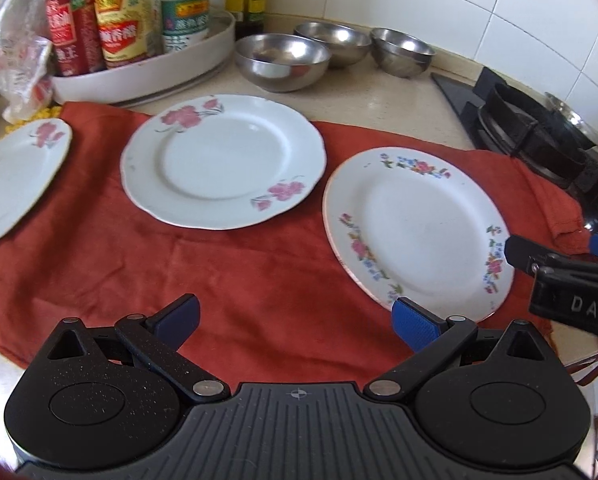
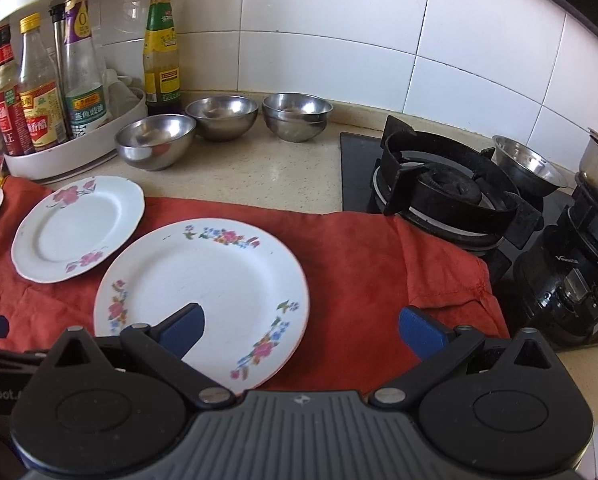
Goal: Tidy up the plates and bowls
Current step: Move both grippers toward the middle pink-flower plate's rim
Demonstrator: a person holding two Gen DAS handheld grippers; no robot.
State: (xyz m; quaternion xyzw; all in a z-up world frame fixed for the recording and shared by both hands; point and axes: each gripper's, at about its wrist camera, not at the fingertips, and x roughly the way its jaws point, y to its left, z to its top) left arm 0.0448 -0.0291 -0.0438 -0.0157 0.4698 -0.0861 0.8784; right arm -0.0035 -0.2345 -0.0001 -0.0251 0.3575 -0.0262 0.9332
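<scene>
Three white floral plates lie on a red cloth (image 1: 139, 264): a small one at the left (image 1: 15, 176), a middle one with pink flowers (image 1: 223, 160) (image 2: 77, 228), and a right one with mixed flowers (image 1: 415, 228) (image 2: 203, 300). Three steel bowls (image 1: 283, 60) (image 1: 333, 42) (image 1: 401, 52) stand behind on the counter, also in the right wrist view (image 2: 155, 140) (image 2: 223, 116) (image 2: 297, 116). My left gripper (image 1: 297, 318) is open and empty over the cloth. My right gripper (image 2: 303, 330) is open and empty at the right plate's near right edge; it also shows in the left wrist view (image 1: 555, 252).
A white turntable rack (image 1: 147, 68) (image 2: 75, 152) with sauce bottles stands at the back left. A plastic bag (image 1: 15, 52) lies beside it. A black gas stove (image 2: 451, 192) (image 1: 539, 136) with steel pots (image 2: 527, 164) is on the right. White tiled wall behind.
</scene>
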